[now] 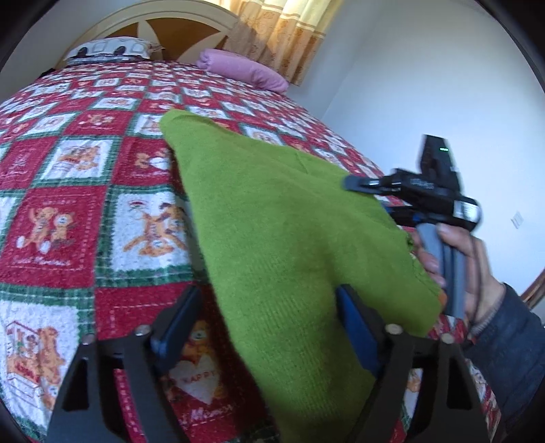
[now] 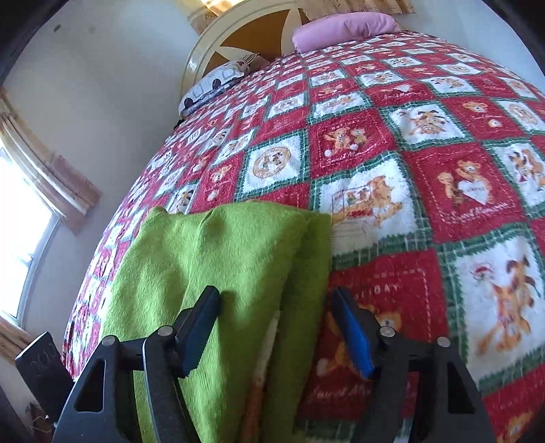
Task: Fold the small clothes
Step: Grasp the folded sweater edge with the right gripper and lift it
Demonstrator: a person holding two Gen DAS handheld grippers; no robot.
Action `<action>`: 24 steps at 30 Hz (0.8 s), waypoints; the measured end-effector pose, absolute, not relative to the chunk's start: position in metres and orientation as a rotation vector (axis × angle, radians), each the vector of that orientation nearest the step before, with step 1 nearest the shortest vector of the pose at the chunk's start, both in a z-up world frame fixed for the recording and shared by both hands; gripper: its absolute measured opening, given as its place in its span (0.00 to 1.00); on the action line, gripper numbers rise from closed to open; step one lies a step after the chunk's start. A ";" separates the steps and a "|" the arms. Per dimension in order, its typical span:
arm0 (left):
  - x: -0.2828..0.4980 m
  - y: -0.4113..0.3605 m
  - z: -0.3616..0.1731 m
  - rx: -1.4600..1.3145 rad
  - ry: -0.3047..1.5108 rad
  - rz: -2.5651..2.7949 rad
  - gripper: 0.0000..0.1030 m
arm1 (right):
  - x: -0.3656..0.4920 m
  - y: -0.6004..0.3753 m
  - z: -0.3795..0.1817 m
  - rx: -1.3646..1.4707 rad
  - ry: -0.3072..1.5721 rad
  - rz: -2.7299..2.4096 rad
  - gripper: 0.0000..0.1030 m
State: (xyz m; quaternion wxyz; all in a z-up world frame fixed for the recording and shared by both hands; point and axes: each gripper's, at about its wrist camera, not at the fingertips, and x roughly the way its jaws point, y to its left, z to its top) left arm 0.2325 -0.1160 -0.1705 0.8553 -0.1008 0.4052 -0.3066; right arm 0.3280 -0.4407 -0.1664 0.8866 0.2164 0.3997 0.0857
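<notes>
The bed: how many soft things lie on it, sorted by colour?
Green: 1, the knitted garment
Pink: 1, the pillow
White patterned: 1, the pillow
Red, white and green: 1, the quilt
Total: 4

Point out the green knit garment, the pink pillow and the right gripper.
green knit garment (image 1: 272,238): left wrist view, middle of the knit panel.
pink pillow (image 2: 344,29): right wrist view, centre of its top.
right gripper (image 2: 276,327): right wrist view, midway between fingertips.
</notes>
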 end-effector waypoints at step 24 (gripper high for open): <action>0.230 -0.136 -0.169 -0.113 0.863 -0.620 0.72 | 0.334 -0.438 -0.175 0.490 0.763 0.346 0.34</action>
